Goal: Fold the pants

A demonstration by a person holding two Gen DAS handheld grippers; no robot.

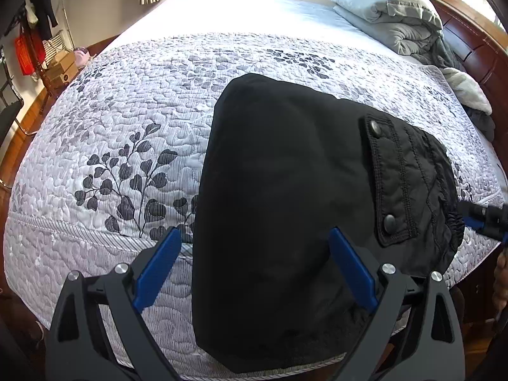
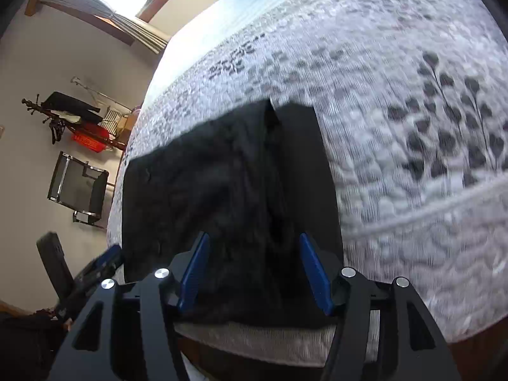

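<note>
Black pants [image 1: 279, 209] lie folded into a compact bundle on the grey leaf-print quilt [image 1: 127, 120], close to the bed's near edge. A pocket flap with two snaps [image 1: 384, 174] shows on the right side of the bundle. My left gripper [image 1: 254, 238] is open above the bundle's near left part, one pad over the quilt and one over the cloth. My right gripper [image 2: 254, 241] is open too, hovering over the pants [image 2: 228, 184] at their near end without pressing on them. Its tip also shows at the bundle's right edge [image 1: 485, 219].
Light blue pillows and a rumpled blanket [image 1: 387, 9] are piled at the head of the bed by the wooden headboard [image 1: 470, 54]. A coat stand with clothes [image 2: 70, 117] and a folding chair [image 2: 79, 187] stand across the room by the wall.
</note>
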